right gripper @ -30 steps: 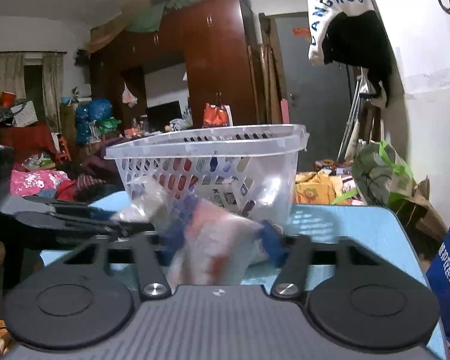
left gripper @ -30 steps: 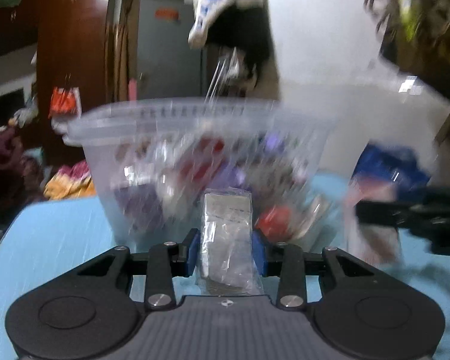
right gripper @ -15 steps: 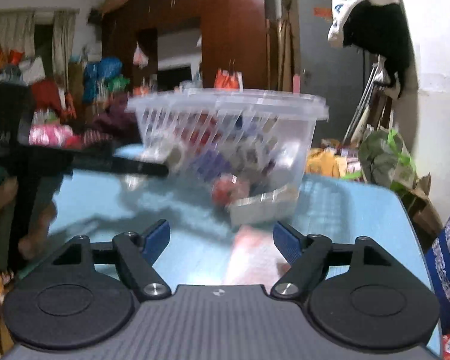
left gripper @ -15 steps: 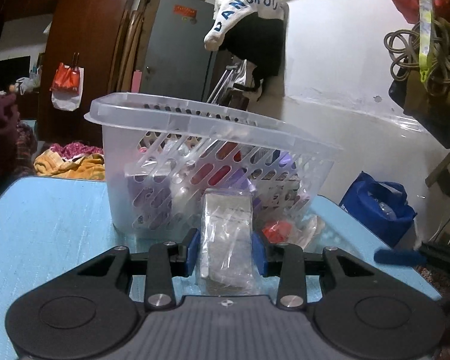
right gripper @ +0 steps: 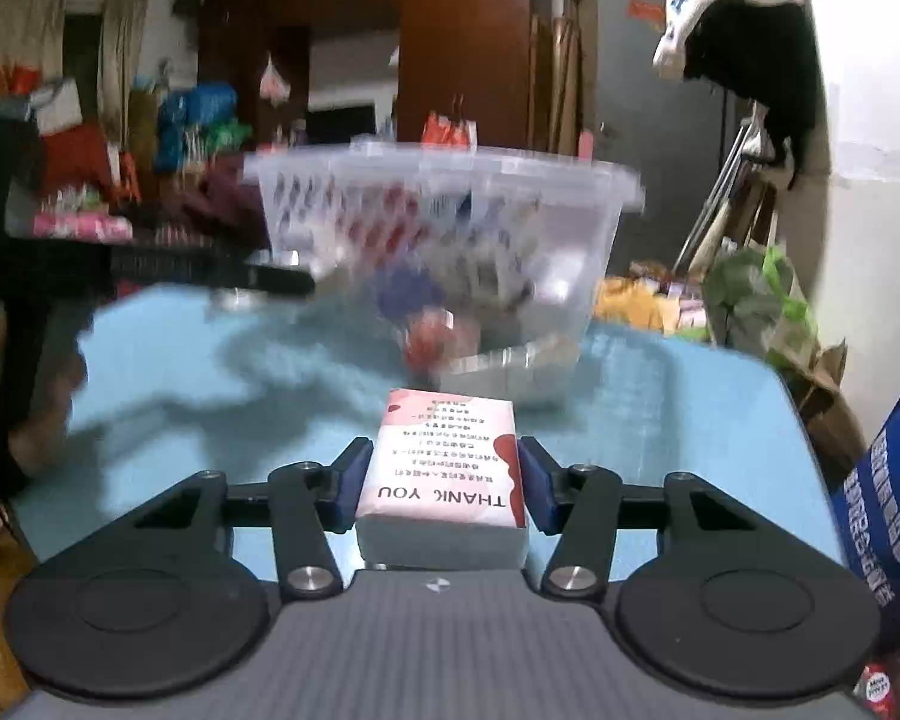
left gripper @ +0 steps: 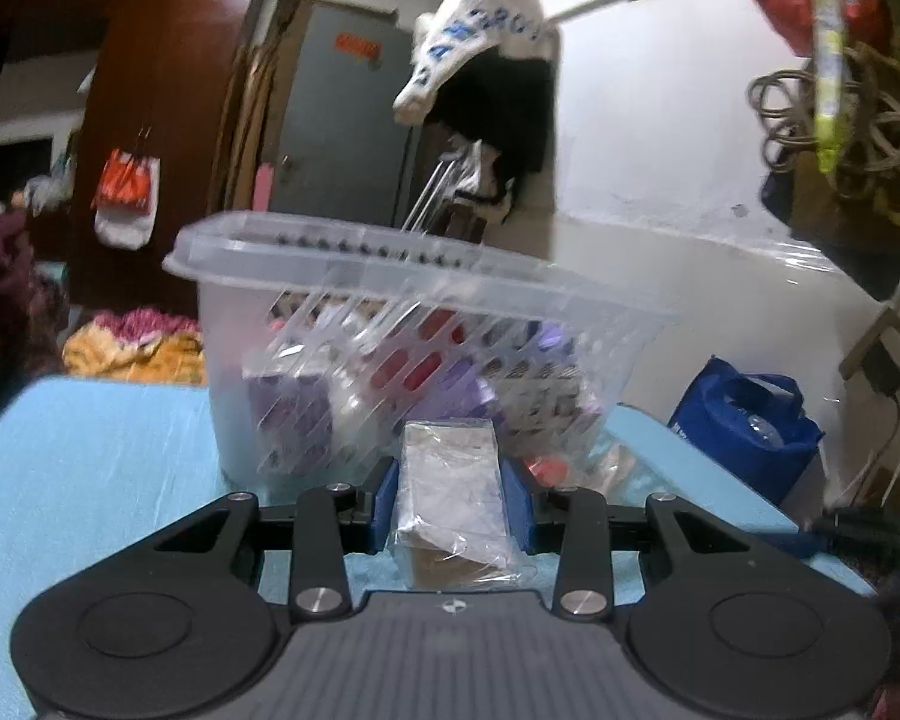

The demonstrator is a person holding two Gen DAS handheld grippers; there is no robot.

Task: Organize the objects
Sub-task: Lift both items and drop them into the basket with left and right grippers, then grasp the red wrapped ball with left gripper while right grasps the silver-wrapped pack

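Observation:
My left gripper (left gripper: 450, 501) is shut on a small box wrapped in clear plastic (left gripper: 450, 492), held just in front of a clear slotted basket (left gripper: 414, 354) full of packets. My right gripper (right gripper: 441, 483) has its pads against the sides of a pink-and-white "THANK YOU" box (right gripper: 444, 462) that rests on the blue table (right gripper: 210, 372). The basket (right gripper: 444, 228) stands behind it. The left gripper shows as a dark bar (right gripper: 210, 270) at the left of the right wrist view.
A red item (right gripper: 429, 345) and a flat clear packet (right gripper: 510, 366) lie against the basket's front. A blue bag (left gripper: 744, 420) sits off the table's right edge. Clutter and a green bag (right gripper: 756, 294) lie beyond the far edge.
My right gripper opened half a second ago and has now closed around the THANK YOU box on the table. My left gripper keeps its wrapped box and has shifted slightly.

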